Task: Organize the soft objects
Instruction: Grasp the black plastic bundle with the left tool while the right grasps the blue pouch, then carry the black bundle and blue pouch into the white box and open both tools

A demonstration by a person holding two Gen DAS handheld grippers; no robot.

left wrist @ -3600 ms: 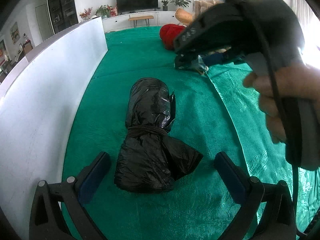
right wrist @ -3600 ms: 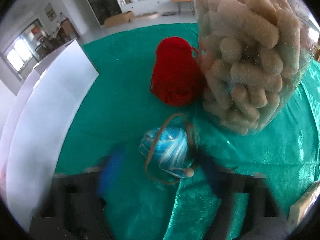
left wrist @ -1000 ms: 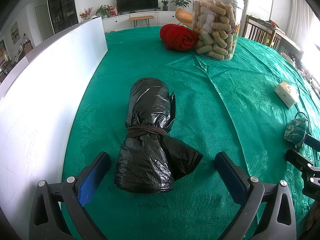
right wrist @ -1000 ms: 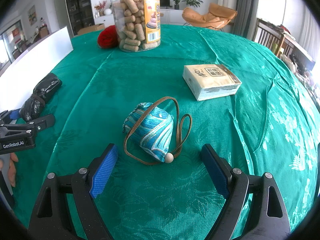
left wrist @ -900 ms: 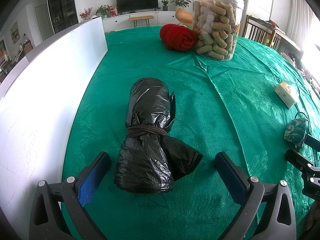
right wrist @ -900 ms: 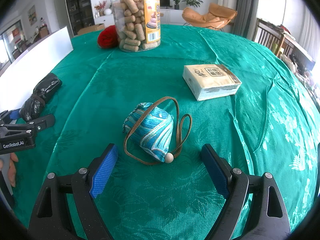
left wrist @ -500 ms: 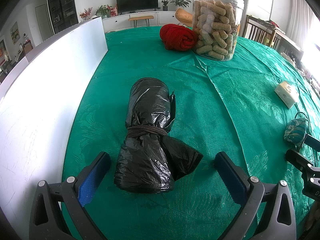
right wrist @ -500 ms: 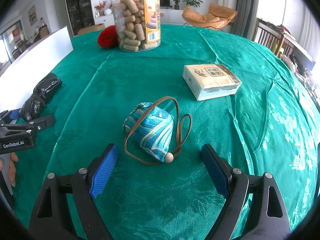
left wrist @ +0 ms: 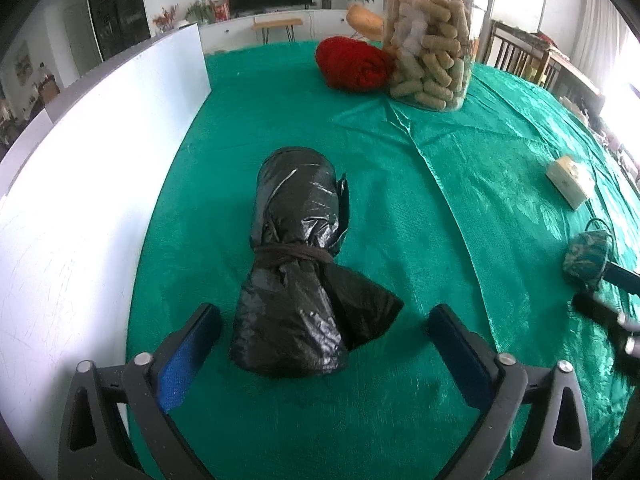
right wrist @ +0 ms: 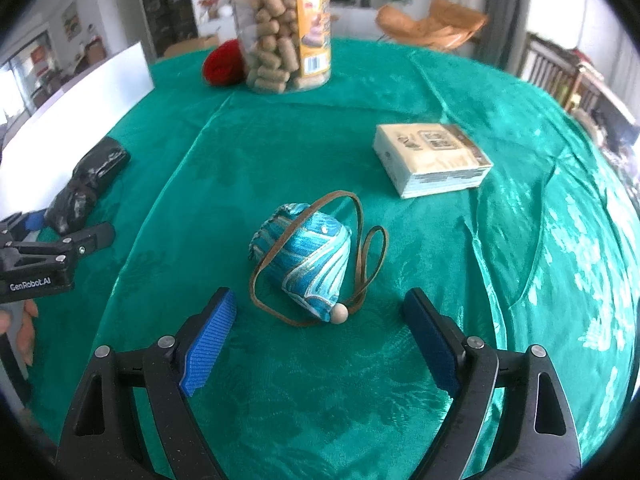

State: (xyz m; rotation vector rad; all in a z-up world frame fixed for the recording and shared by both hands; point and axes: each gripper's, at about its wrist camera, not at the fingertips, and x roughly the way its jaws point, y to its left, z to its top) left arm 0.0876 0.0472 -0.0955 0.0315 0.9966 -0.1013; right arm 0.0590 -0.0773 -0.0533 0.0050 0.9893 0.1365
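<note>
Both sets of jaws have just been closing in, yet neither touches anything. Left gripper (left wrist: pixel 326 346) stands apart around the black bag (left wrist: pixel 298 264) on the green cloth (left wrist: pixel 460 184); right gripper (right wrist: pixel 318 336) stands apart around the blue pouch (right wrist: pixel 306 264). Beside the jar (right wrist: pixel 280 28) lies something red (right wrist: pixel 222 64), possibly yarn.

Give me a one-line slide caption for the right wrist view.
Right gripper, jaws just closing but not yet touching, frames a blue pouch on the green tablecloth, tissue pack and snack jar behind.
</note>
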